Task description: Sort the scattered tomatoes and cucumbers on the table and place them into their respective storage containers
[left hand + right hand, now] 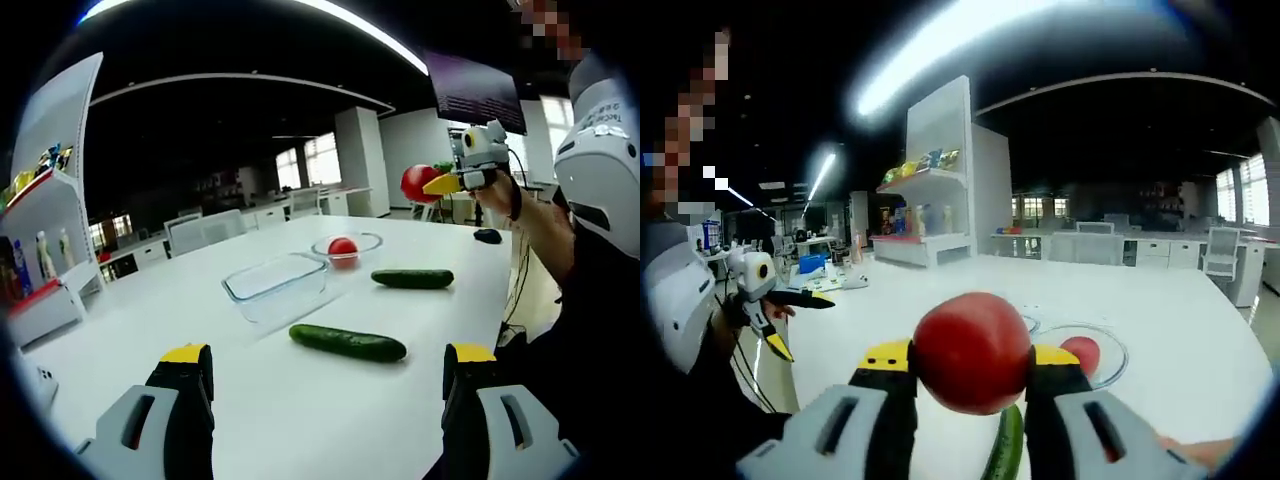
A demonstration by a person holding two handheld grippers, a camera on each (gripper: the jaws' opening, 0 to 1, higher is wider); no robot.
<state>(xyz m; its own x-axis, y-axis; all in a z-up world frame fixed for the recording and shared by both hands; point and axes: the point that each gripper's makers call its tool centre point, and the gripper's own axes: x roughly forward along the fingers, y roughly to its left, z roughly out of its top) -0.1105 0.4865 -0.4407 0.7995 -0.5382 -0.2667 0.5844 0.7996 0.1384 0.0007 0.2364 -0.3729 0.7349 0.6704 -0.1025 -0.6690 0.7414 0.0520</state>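
Item: round red tomato [972,352], clamped between the yellow-tipped jaws of the right gripper [970,362], raised above the white table [1200,350]. In the left gripper view the same tomato [417,183] shows in the right gripper [440,184], held aloft beyond the table's far right edge by a person's hand [497,192].

Second round red tomato [343,249]: lying inside a round clear glass bowl [366,239] on the table; in the right gripper view, tomato [1085,353] and bowl [1114,350] sit just behind the right jaw.

Rectangular clear glass container [276,285]: on the table, just beside the bowl.

Long dark green cucumber [348,342]: flat on the table, near the rectangular container. Shorter dark green cucumber [413,279]: flat on the table, near the bowl. One cucumber [1004,447] shows below the held tomato.

Left gripper [330,372]: jaws wide apart, holding nothing, over the near table edge; also seen at left in the right gripper view [800,320], jaws spread.

Surroundings: white shelf unit [932,180] carrying coloured packages; small black object [488,236] on the table's far corner.
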